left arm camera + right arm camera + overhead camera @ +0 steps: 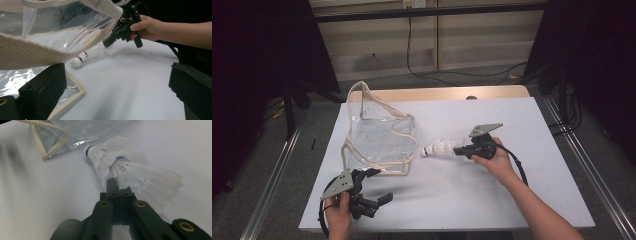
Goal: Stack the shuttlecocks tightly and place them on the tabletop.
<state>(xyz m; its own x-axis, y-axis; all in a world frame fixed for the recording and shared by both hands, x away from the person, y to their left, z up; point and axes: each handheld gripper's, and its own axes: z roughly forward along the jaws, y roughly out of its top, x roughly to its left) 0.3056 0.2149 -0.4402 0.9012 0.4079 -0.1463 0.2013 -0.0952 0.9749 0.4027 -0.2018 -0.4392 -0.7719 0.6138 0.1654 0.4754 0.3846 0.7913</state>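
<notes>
A clear plastic bag with cream webbing trim and handles lies on the white table, left of centre. My right gripper is shut on the feather skirt of a nested stack of white shuttlecocks, cork ends pointing at the bag. In the right gripper view the jaws pinch the skirt of the shuttlecocks just short of the bag. My left gripper stands open at the bag's near corner. Its jaws are wide apart, with the bag's trim over the left one.
The table's wooden far edge shows behind the white sheet. Metal rails run along both sides of the table, and cables lie on the floor beyond. The white surface stretches bare in front and to the right.
</notes>
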